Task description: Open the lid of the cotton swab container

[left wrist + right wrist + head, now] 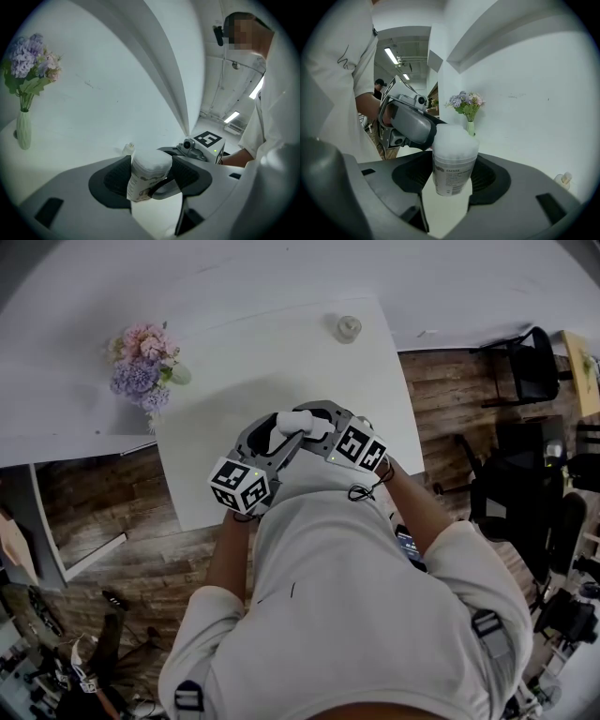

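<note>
My R gripper (451, 176) is clamped on the cotton swab container (453, 161), on its labelled body. L gripper (151, 172) pads grip its white top. Head view shows only that top, over the table (281, 352) near edge. Label and pad contact show in gripper views only.

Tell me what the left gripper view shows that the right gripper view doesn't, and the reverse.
Only the left gripper view: the right gripper's marker cube. Only the right gripper view: one of the left gripper's fingers against the lid, and a bystander in a cap. Both: the cotton swab container held between that view's own fingers, the flowers in a vase, and a small bottle.
</note>
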A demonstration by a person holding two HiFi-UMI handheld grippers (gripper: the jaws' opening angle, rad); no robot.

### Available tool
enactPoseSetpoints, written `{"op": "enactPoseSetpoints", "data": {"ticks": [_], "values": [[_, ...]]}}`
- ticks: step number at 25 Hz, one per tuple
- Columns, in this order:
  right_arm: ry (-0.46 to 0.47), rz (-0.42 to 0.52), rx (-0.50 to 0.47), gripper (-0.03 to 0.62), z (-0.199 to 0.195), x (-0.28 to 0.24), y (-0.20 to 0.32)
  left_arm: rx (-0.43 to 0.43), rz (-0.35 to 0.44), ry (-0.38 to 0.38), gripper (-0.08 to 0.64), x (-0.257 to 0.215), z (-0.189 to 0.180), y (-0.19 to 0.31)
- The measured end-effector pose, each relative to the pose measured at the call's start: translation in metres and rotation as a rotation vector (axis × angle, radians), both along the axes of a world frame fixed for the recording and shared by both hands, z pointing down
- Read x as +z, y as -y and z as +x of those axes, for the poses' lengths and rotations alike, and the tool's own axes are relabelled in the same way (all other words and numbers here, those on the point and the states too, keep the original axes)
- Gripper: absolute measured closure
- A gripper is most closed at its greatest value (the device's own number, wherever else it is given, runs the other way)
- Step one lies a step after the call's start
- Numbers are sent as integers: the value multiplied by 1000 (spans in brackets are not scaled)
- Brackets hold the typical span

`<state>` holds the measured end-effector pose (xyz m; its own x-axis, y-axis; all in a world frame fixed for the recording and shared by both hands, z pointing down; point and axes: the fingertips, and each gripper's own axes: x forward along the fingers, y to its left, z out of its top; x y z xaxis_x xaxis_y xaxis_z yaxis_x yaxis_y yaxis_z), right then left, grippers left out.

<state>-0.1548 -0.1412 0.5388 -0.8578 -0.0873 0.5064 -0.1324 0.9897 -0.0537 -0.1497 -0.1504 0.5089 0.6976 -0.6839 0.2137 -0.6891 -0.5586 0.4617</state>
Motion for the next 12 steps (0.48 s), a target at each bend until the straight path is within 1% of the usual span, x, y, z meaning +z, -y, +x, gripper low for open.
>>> {"op": "enactPoseSetpoints", "data": {"ticks": [1, 3, 4, 6, 8, 9, 12], "values": [[5, -4, -3, 360, 0, -1, 0, 7, 2, -2, 278, -1, 0, 0], [21, -37, -23, 362, 1, -3, -3, 32, 22, 23, 278, -5, 0, -1], [25, -61, -44, 365, 2, -4, -6, 47, 43, 49, 278, -7, 1, -2], [15, -97, -102, 365, 4, -4, -14, 89, 104, 132, 279, -12, 5, -6], [13, -115, -136, 365, 2, -6, -19, 131, 159, 209, 281, -15, 9, -8], [17, -121, -141, 365, 1, -7, -20, 142, 170, 225, 284, -15, 10, -8], [39, -146, -131, 365, 0, -6, -20, 146, 166, 218, 288, -13, 9, -8]]}}
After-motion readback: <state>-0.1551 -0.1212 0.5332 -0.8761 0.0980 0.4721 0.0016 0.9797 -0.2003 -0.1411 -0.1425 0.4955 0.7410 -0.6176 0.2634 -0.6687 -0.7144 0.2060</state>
